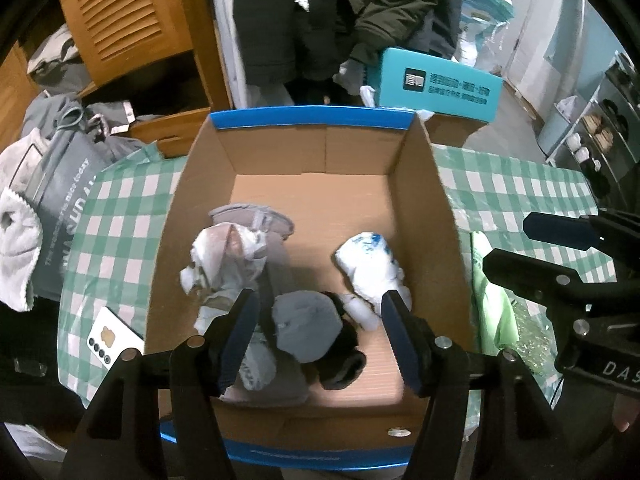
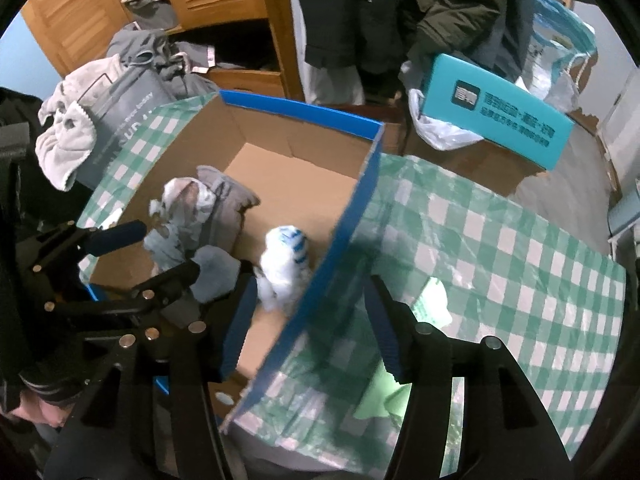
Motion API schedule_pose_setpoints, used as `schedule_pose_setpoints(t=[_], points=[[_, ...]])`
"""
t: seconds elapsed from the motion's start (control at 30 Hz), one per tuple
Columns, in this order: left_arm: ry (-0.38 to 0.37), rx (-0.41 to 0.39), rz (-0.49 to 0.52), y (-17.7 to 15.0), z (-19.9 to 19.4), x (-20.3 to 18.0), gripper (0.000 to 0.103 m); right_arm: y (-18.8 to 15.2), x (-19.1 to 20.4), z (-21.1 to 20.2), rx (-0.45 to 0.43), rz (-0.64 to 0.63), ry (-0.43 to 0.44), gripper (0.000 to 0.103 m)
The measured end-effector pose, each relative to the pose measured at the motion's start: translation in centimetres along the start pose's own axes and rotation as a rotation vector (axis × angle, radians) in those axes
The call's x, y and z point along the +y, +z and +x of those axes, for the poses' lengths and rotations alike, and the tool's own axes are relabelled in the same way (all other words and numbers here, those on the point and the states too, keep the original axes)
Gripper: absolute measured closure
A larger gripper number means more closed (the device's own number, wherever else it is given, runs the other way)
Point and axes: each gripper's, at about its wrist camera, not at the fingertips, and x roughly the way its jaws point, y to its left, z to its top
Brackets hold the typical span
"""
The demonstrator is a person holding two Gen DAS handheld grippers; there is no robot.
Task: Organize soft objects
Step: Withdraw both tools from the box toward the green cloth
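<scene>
Your left hand-held gripper (image 1: pixel 318 330) hangs released over the near end of the corrugated cardboard box (image 1: pixel 432 184), its pads flanking a rolled grey sock (image 1: pixel 306 326) without pressing it. Your right hand-held gripper (image 2: pixel 310 330) is likewise released, straddling the box's blue-edged wall. Inside lie crumpled pale cloths (image 1: pixel 224 252) and a white-and-blue bundle (image 1: pixel 370 260); the far floor is bare. A green cloth (image 2: pixel 434 304) lies outside the box on the checked bench (image 2: pixel 520 248).

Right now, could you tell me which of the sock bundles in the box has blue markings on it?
The white bundle by the right wall of the cardboard box. The plain grey bundle and the pale crumpled one show no blue.
</scene>
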Motion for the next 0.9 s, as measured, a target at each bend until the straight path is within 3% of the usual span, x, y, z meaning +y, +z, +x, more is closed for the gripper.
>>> schedule_pose_setpoints(t=[0.5,0.9], points=[[-0.028,0.017,0.140,0.6,0.6,-6.9,0.038,-3.3,-6.7,-1.6,-0.005,0.117,-0.048,0.046],[-0.070,0.064,0.232,0.1,1.8,-12.7,0.038,-7.8,-11.3,-2.0,0.031,0.178,-0.099,0.046]])
